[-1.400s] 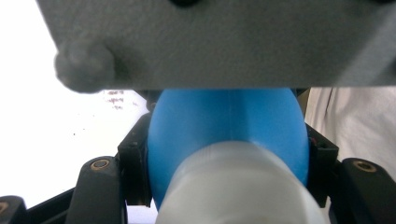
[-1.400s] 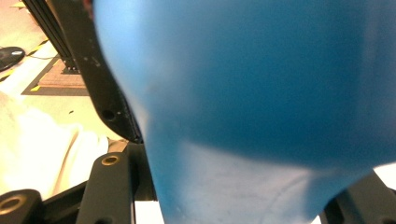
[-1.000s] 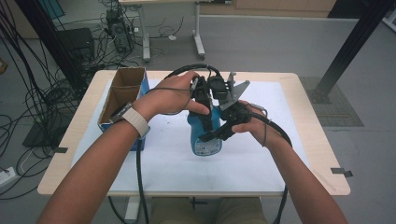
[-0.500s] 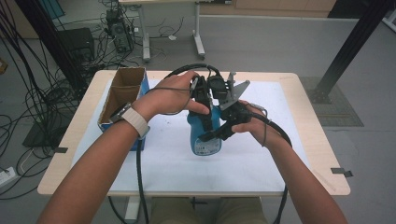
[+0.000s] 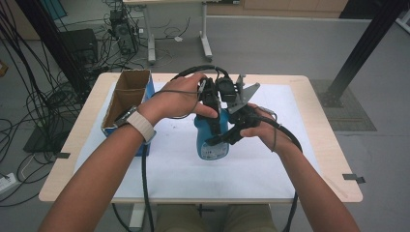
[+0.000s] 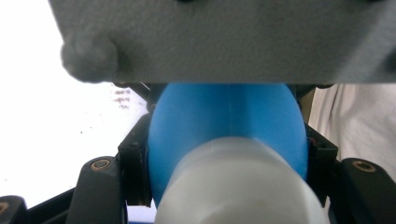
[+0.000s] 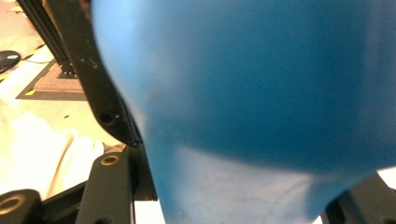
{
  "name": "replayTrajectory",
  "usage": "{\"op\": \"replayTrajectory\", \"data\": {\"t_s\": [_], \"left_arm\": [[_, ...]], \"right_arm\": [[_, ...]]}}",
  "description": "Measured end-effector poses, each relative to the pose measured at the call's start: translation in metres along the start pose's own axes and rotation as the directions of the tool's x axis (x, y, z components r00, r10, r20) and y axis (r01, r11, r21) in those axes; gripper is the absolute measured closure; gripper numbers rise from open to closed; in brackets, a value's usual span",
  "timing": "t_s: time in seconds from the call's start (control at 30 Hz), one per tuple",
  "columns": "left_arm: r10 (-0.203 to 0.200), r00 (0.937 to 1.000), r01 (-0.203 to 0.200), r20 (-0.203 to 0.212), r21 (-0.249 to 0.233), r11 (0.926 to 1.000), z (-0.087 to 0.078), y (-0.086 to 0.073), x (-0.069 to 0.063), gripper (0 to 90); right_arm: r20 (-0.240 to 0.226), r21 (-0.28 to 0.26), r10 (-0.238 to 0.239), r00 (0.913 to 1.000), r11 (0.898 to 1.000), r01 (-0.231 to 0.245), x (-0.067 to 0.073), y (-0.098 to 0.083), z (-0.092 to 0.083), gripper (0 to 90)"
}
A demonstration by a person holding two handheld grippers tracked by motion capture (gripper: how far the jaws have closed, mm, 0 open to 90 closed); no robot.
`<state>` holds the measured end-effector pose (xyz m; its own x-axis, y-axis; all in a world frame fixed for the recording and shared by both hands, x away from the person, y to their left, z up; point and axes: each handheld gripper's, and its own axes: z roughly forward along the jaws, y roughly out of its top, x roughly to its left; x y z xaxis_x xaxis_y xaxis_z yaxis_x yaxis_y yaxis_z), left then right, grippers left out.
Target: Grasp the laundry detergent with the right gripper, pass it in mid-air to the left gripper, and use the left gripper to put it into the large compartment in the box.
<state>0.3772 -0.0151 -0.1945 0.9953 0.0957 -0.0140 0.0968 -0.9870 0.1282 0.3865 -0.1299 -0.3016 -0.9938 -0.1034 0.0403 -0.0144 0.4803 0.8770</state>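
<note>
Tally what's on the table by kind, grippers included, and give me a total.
Blue bottle: 1
Open cardboard box: 1
White mat on the table: 1
Handheld grippers: 2, the left gripper and the right gripper, both clamped on the bottle
Total: 5

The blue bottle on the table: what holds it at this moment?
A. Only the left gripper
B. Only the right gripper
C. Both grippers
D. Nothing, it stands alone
C. In the high view the blue bottle stands on the white mat with the left gripper shut on its upper part and the right gripper shut on its body; each gripper view shows the bottle between that gripper's own fingers.
</note>
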Motion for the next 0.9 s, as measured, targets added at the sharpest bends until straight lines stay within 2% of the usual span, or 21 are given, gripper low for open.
{"op": "replayTrajectory", "data": {"t_s": [0.07,0.1,0.13,0.2,0.27,0.3,0.4,0.5,0.6,0.7,0.9], "left_arm": [[-0.006,1.0,0.006,-0.004,0.002,1.0,-0.001,0.0,0.001,37.5],[-0.011,0.9999,0.011,-0.008,0.003,0.9999,-0.002,0.0,0.002,37.5],[-0.016,0.9998,0.016,-0.013,0.002,0.9999,-0.002,-0.001,0.002,37.5],[-0.019,0.9996,0.019,-0.019,0.003,0.9998,-0.003,-0.002,0.003,37.5],[-0.024,0.9994,0.024,-0.023,0.009,0.9997,-0.003,-0.003,0.003,37.4],[-0.028,0.9993,0.029,-0.023,0.012,0.9995,-0.002,-0.003,0.004,37.4],[-0.042,0.9988,0.042,-0.024,0.018,0.9989,-0.002,-0.004,0.005,37.4],[-0.054,0.9982,0.054,-0.028,0.02,0.9983,-0.002,-0.006,0.006,37.4],[-0.071,0.9971,0.071,-0.03,0.023,0.9972,-0.004,-0.008,0.007,37.4],[-0.088,0.9955,0.089,-0.036,0.021,0.9958,-0.006,-0.009,0.008,37.4],[-0.145,0.9876,0.145,-0.061,0.006,0.9894,-0.014,-0.013,0.011,37.4]], "right_arm": [[0.002,-0.002,-0.003,1.0,1.0,0.003,0.0,-0.001,-0.001,38.0],[-0.001,-0.001,0.005,1.0,1.0,-0.005,0.001,-0.001,-0.002,33.2],[0.01,0.004,0.012,0.9999,1.0,-0.012,0.001,-0.002,-0.003,25.5],[0.036,0.011,0.044,0.9984,0.999,-0.044,0.0,-0.007,-0.008,17.6],[0.063,0.018,0.068,0.9957,0.997,-0.069,-0.001,-0.012,-0.016,14.3],[0.092,0.022,0.072,0.9932,0.997,-0.074,-0.001,-0.015,-0.02,11.6],[0.139,0.046,0.089,0.9863,0.994,-0.096,-0.001,-0.021,-0.034,11.0],[0.168,0.106,0.088,0.9818,0.989,-0.107,0.0,-0.027,-0.045,10.6],[0.196,0.176,0.093,0.9761,0.976,-0.129,0.001,-0.032,-0.056,10.4],[0.226,0.241,0.099,0.9692,0.958,-0.154,0.002,-0.037,-0.067,10.4],[0.277,0.312,0.11,0.9547,0.929,-0.197,0.005,-0.045,-0.092,10.5]]}}
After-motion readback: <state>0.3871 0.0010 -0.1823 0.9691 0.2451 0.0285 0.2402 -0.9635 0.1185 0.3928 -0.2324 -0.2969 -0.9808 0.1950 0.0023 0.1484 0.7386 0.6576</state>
